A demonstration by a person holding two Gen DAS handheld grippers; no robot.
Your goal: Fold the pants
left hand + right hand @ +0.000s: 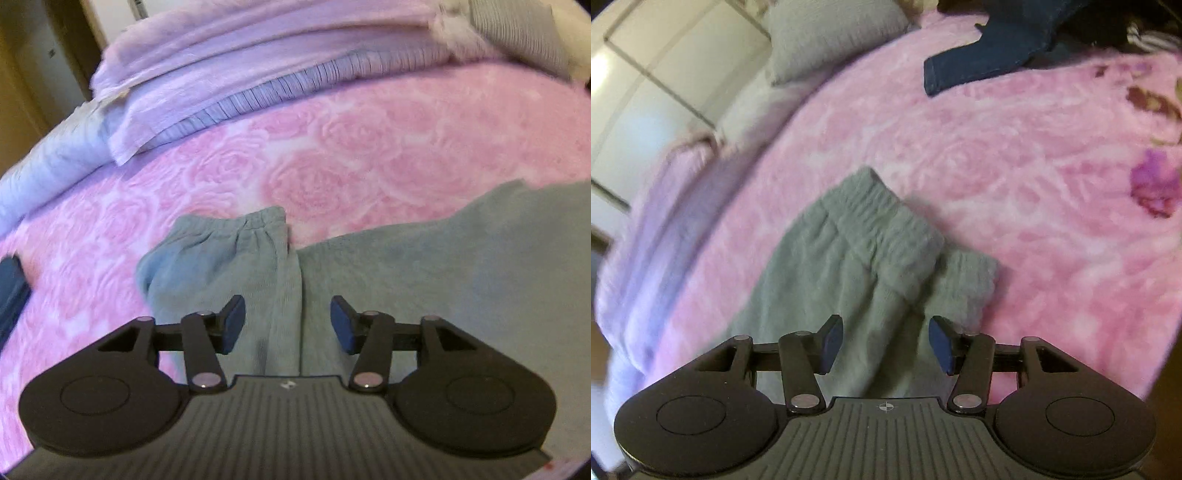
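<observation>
Grey-green fleece pants (406,266) lie on a pink rose-patterned blanket (332,147). In the left wrist view a cuffed leg end (229,236) lies ahead, with the wider cloth spreading to the right. My left gripper (287,323) hovers open over the fold line between them, nothing between its blue pads. In the right wrist view the elastic-gathered end of the pants (886,229) lies folded over a second layer (971,280). My right gripper (885,343) is open just above that cloth, holding nothing.
A folded lilac blanket and pillows (258,66) lie along the far side of the bed. Dark blue jeans (990,51) lie at the far edge in the right wrist view, with a dark cloth (11,288) at the left in the left wrist view. A grey pillow (827,33) sits near the wardrobe.
</observation>
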